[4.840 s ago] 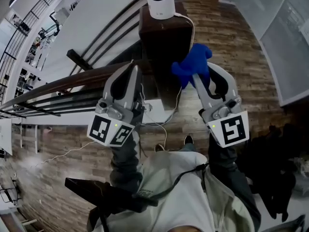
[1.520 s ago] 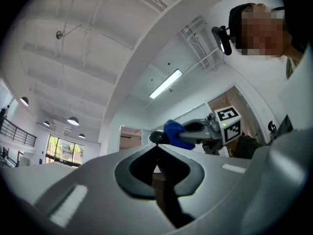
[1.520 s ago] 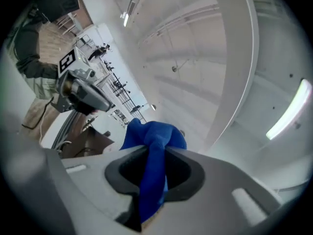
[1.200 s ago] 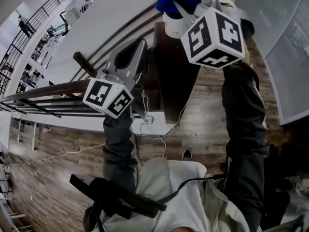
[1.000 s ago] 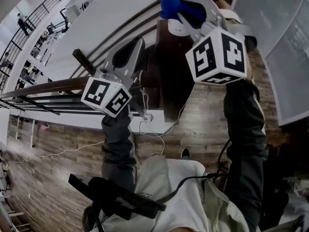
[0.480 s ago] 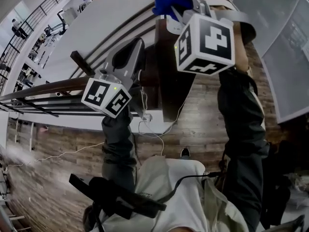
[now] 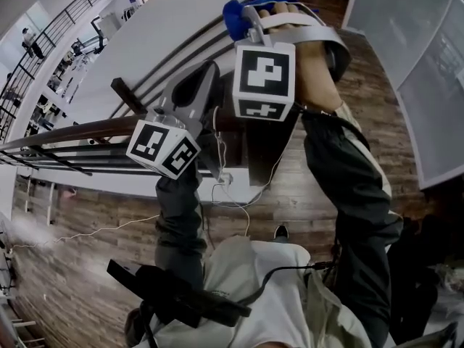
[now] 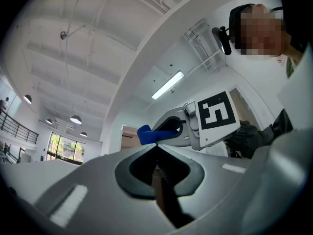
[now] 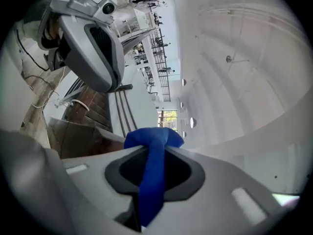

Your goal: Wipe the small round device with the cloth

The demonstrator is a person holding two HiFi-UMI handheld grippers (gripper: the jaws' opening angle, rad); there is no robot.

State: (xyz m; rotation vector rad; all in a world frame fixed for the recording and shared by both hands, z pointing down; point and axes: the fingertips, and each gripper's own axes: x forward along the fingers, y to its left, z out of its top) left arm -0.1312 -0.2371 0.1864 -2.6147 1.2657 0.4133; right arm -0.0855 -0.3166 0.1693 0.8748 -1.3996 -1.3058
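Blue cloth (image 7: 233,11) pinched between the jaws of the right hand-held gripper (image 7: 245,17), held high before the top of the dark wooden post (image 7: 262,151). Left hand-held gripper (image 7: 209,67) lower, beside the post, jaws pressed together on nothing. Small round device not visible in any view.

The left tongs (image 8: 157,148) are being held together, empty; beyond, a blue cloth (image 8: 143,134) is being clamped by the right tongs (image 8: 156,134).
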